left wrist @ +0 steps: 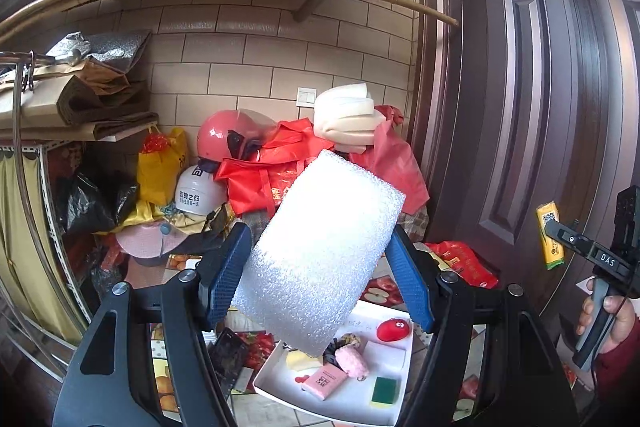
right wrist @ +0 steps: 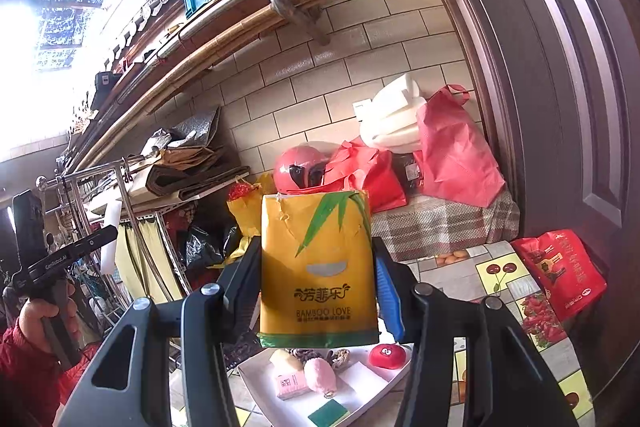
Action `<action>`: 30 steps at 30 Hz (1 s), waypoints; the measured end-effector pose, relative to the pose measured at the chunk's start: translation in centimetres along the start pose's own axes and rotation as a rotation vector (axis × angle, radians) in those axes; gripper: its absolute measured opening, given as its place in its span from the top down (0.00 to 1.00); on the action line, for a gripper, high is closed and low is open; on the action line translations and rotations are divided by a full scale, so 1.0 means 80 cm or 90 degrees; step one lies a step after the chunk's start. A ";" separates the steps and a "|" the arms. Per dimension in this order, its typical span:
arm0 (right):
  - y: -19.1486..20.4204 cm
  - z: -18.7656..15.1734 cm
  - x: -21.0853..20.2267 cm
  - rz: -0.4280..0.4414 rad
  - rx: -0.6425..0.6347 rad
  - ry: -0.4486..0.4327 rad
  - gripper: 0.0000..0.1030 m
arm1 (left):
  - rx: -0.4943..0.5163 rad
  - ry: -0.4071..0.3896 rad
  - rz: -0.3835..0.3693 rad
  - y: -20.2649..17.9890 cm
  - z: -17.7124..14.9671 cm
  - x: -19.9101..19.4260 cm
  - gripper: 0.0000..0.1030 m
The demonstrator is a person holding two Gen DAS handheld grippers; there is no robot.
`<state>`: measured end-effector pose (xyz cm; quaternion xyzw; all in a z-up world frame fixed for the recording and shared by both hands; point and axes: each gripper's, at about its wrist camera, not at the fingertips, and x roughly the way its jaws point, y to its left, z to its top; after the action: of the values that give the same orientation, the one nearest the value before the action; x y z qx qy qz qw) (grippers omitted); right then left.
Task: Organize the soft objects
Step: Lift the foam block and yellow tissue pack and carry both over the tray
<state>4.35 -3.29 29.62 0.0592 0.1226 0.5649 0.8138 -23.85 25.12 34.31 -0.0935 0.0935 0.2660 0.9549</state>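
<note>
My left gripper [left wrist: 320, 267] is shut on a white roll of bubble wrap [left wrist: 320, 251], held tilted above the white tray [left wrist: 280, 391]. My right gripper [right wrist: 318, 275] is shut on a yellow tissue pack [right wrist: 318, 263] with green bamboo leaves, held upright over the same white tray [right wrist: 260, 383]. In the tray lie a red plush with eyes [left wrist: 394, 330], a pink fluffy pouch [left wrist: 352, 361], a pink tissue packet [left wrist: 325, 382], a green sponge [left wrist: 385, 390] and a pale yellow piece [left wrist: 298, 361]. The right gripper with its yellow pack [left wrist: 551, 235] also shows at the left wrist view's right edge.
Behind the tray are a pink helmet [left wrist: 224, 139], red bags [left wrist: 276, 167], white foam pieces [left wrist: 348, 119] and a white helmet [left wrist: 196, 195]. A dark wooden door [left wrist: 540, 107] stands on the right. A patterned tablecloth [right wrist: 500, 279] covers the table. A person's hand [right wrist: 44, 311] holds the left gripper's handle.
</note>
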 end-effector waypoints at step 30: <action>-0.004 -0.065 0.152 0.025 0.019 0.163 0.51 | 0.009 0.221 0.029 -0.033 -0.135 0.195 0.32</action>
<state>7.33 7.76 22.95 0.0008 0.2329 0.5818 0.7793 -10.73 28.06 20.69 -0.1288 0.2610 0.2671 0.9187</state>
